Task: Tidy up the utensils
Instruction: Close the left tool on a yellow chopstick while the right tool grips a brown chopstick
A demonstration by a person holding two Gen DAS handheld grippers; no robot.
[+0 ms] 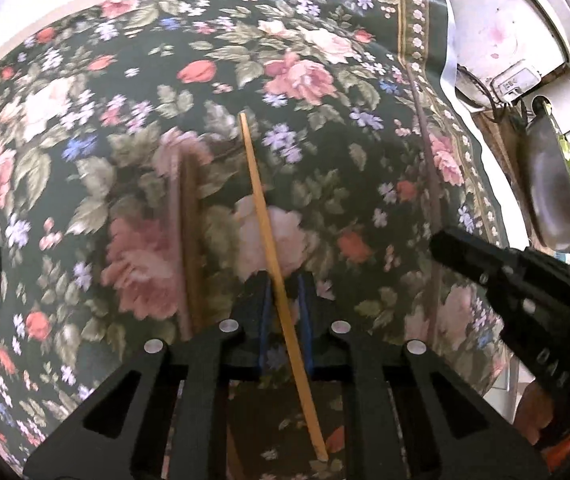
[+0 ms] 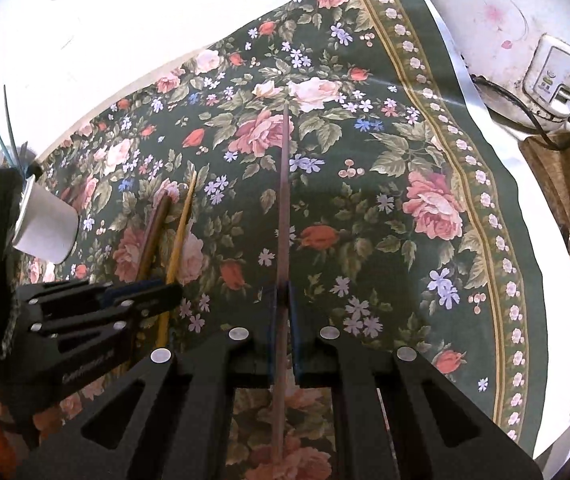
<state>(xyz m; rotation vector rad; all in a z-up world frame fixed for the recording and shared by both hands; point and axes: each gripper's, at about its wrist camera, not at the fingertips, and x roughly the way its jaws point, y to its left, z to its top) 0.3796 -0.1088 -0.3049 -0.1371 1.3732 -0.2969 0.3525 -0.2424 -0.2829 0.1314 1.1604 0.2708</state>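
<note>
Chopstick point(image 1: 269, 236) between left hand-held gripper point(image 1: 283, 286) pads.

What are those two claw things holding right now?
Left gripper: jaws closed on the pale yellow chopstick.
Right gripper: jaws closed on the dark brown chopstick.

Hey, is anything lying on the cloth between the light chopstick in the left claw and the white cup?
Yes. A dark brown wooden chopstick lies on the floral cloth between the pale yellow wooden chopstick held by the left claw and the white cylindrical cup.
</note>
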